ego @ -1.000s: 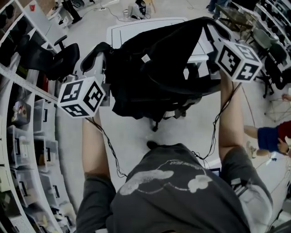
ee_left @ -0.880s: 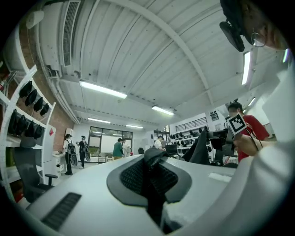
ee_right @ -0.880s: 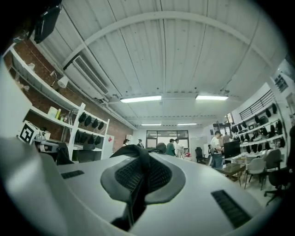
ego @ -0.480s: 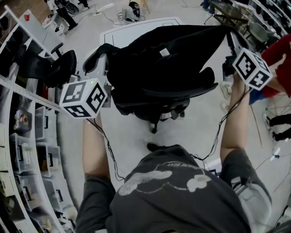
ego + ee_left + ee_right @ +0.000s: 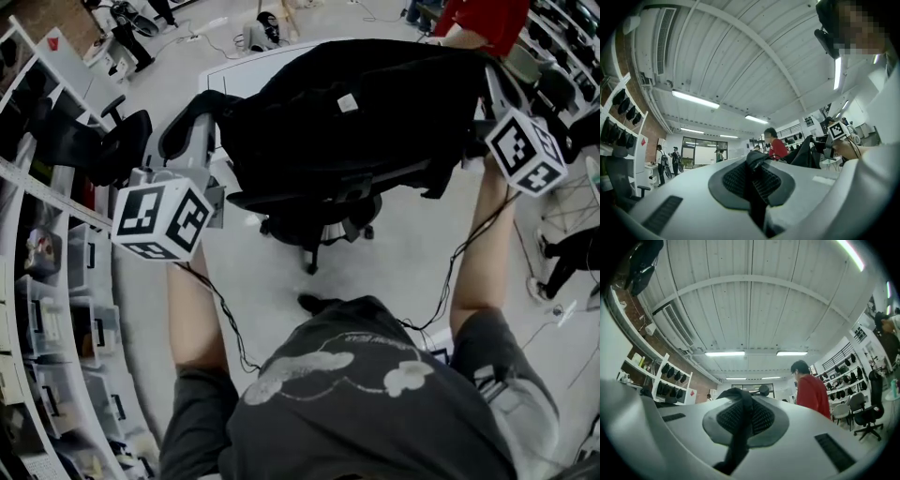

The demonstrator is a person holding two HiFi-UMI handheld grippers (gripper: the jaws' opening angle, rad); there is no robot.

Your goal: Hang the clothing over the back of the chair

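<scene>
A black garment [image 5: 356, 112] hangs stretched between my two grippers, above a black office chair [image 5: 323, 211] whose curved back shows just under the cloth's lower edge. I cannot tell whether the cloth touches the back. My left gripper [image 5: 208, 101] is shut on the garment's left end, its marker cube nearer me. My right gripper [image 5: 472, 58] is shut on the right end. In the left gripper view the left gripper [image 5: 754, 164] pinches a black fold, with the garment [image 5: 806, 152] running off toward the other cube. In the right gripper view the right gripper [image 5: 740, 401] also pinches black cloth.
A white-topped table [image 5: 246, 73] stands behind the chair. Shelves with bins [image 5: 47, 272] line the left side, with another black chair [image 5: 122, 131] beside them. A person in red [image 5: 487, 19] stands close at the far right. Cables lie on the floor at the back.
Both grippers have carried the garment farther from me and spread it wider; the right gripper went right. The person in red has moved from the right edge to the top.
</scene>
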